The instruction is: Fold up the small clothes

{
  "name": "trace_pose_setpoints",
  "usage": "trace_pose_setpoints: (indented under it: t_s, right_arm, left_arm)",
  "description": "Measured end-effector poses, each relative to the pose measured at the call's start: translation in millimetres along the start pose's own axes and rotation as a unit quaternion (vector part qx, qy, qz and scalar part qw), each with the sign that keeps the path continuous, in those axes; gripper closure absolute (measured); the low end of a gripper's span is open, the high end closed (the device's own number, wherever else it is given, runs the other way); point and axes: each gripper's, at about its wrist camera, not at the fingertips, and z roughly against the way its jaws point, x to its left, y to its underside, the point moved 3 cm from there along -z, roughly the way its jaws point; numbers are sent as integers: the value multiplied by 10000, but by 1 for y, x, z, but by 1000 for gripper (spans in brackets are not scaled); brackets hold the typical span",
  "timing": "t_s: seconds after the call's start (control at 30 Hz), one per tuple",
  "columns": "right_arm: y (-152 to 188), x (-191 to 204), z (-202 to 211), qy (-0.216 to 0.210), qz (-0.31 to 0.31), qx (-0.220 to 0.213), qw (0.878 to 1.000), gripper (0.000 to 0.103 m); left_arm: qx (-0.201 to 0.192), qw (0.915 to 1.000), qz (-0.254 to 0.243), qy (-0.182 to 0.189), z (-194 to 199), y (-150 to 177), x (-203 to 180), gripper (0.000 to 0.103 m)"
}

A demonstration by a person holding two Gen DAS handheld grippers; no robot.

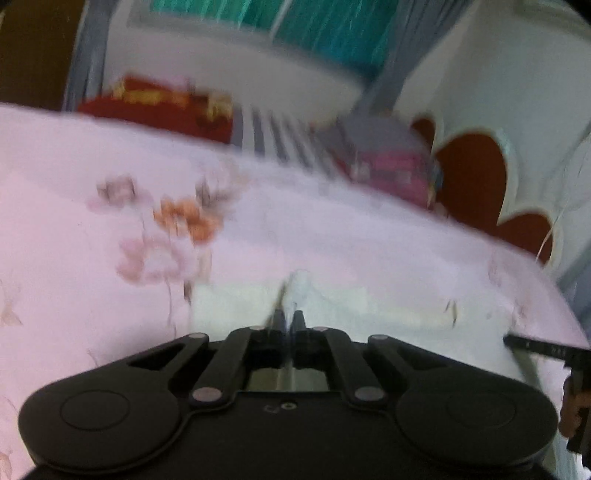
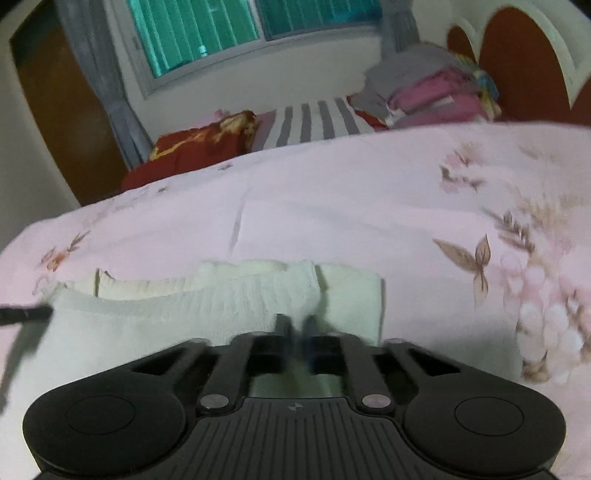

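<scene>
A small cream-white garment (image 2: 221, 306) lies spread on the pink flowered bedsheet (image 2: 332, 206), with a folded edge along its far side. My right gripper (image 2: 296, 323) sits at its near right part, jaws nearly together with the cloth pinched between them. In the left wrist view the same garment (image 1: 351, 302) is blurred. My left gripper (image 1: 289, 317) is shut on a raised tuft of it. The right gripper's finger (image 1: 546, 347) shows at that view's right edge. A black finger of the left one (image 2: 22, 314) shows at the right view's left edge.
A pile of pink and grey clothes (image 2: 436, 92) sits at the far side by the red headboard (image 2: 517, 62). A grey-striped cloth (image 2: 310, 122) and a red patterned cushion (image 2: 199, 147) lie beyond the sheet. A window (image 2: 221, 29) and curtain are behind.
</scene>
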Motion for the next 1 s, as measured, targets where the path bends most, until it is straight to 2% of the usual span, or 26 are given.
trace_pose_setpoints:
  t_s: [0.03, 0.1, 0.17, 0.2, 0.23, 0.27, 0.3, 0.33, 0.37, 0.43, 0.5, 0.53, 0.6, 0.63, 0.7, 0.77, 0.8, 0.87, 0.93, 1.0]
  right_arm:
    - [-1, 0, 2, 33, 10, -106, 9999, 99]
    - [-1, -5, 9, 78, -84, -310, 9995, 101]
    - [-3, -8, -3, 185, -98, -215, 9996, 101]
    - [0, -8, -7, 206, -36, -89, 9997, 100]
    - [-1, -7, -10, 247, -19, -60, 9997, 100]
    - [0, -6, -8, 317, -43, -83, 9995, 94]
    - [-1, -5, -2, 480, -109, -127, 9987, 62]
    - [-4, -4, 6, 667, -178, -246, 9973, 44]
    - [-4, -1, 15, 736, -259, -438, 9960, 33]
    - [0, 20, 22, 188, -169, -462, 9986, 34]
    - [11, 61, 19, -227, 577, -410, 9972, 57]
    - [16, 77, 14, -360, 844, -305, 9953, 58]
    - [24, 104, 3, -610, 1144, -149, 9914, 58]
    - [25, 111, -2, -710, 1179, -69, 9905, 58]
    - [28, 118, -10, -854, 1240, 74, 9886, 58]
    - [25, 109, -12, -760, 1308, 72, 9885, 58]
    - [19, 93, -12, -421, 1195, -26, 9919, 58]
    - [8, 51, -16, 322, 676, 2, 9972, 58]
    - [1, 19, -16, 496, 307, -26, 9983, 58]
    - [-1, 26, -16, 547, 673, 86, 9962, 58]
  left_arm:
    - [-20, 9999, -52, -105, 0, 1, 0, 101]
    - [202, 9994, -143, -252, -9, 7, 0, 101]
    - [347, 9988, -207, -264, -15, 11, 0, 96]
    - [344, 9989, -222, -239, -13, 10, -1, 90]
    - [355, 9987, -268, -236, -11, 10, -2, 69]
    - [235, 9985, -391, -304, -3, 9, -6, 48]
    - [43, 9977, -531, -418, 7, 10, -12, 44]
    - [-96, 9970, -661, -395, 17, 12, -21, 44]
    - [-83, 9978, -645, -161, 22, 14, -30, 44]
    - [49, 9969, -704, 334, 20, 21, -54, 44]
    - [221, 9919, -1107, 578, 11, 34, -87, 45]
    - [262, 9903, -1213, 626, 7, 38, -97, 43]
    - [331, 9894, -1292, 573, -4, 45, -108, 41]
    - [355, 9899, -1282, 488, -9, 46, -107, 35]
    - [313, 9917, -1237, 159, -14, 41, -94, 34]
    - [215, 9931, -1119, -289, -9, 34, -67, 34]
    - [213, 9934, -1045, -412, -8, 32, -54, 34]
    - [256, 9955, -894, -188, -4, 30, -35, 33]
    - [310, 9930, -1123, -183, -2, 30, -37, 33]
    - [257, 9932, -1082, -339, 4, 29, -44, 33]
